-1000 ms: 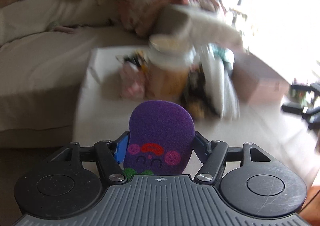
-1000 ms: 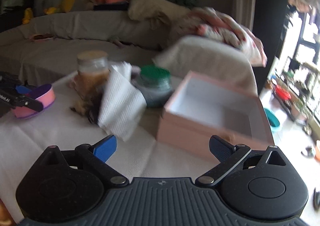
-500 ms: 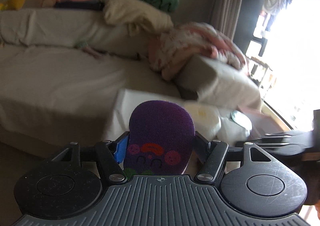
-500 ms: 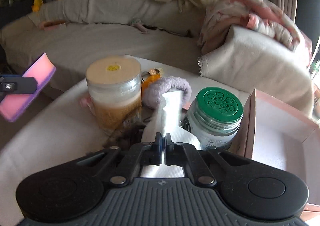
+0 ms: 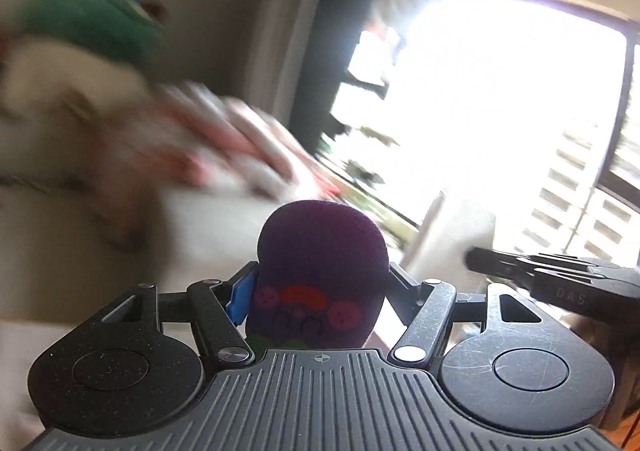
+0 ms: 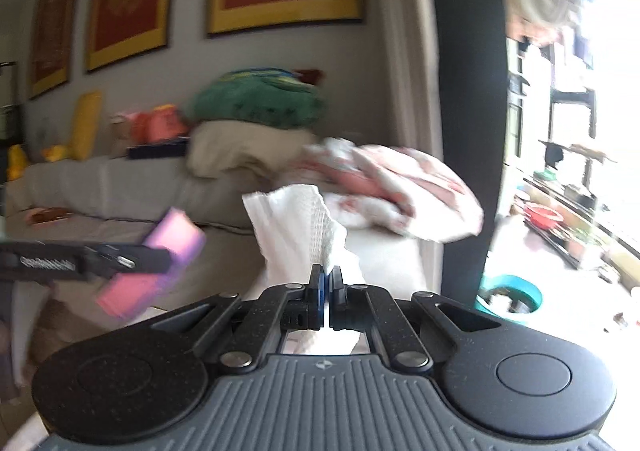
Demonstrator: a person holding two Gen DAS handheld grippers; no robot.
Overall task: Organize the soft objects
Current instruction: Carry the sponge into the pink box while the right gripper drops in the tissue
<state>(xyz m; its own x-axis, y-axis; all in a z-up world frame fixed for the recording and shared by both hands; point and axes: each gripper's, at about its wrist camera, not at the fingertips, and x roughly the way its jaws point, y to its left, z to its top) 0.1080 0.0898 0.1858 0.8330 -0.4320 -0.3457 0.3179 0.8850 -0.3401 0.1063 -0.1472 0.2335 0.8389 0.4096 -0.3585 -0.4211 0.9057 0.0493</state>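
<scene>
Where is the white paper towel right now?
In the right wrist view, the paper towel is pinched in the right hand-held gripper, lifted in front of the sofa.

Grey sofa [image 6: 120,187] along the wall, under framed pictures. On its seat: cream pillow [image 6: 240,149] with green cushion [image 6: 260,101] stacked on top, pink-and-white blanket [image 6: 400,191] bunched beside. On its backrest: yellow cushion [image 6: 85,125], orange toys [image 6: 160,123]. Left view too blurred for more.
</scene>
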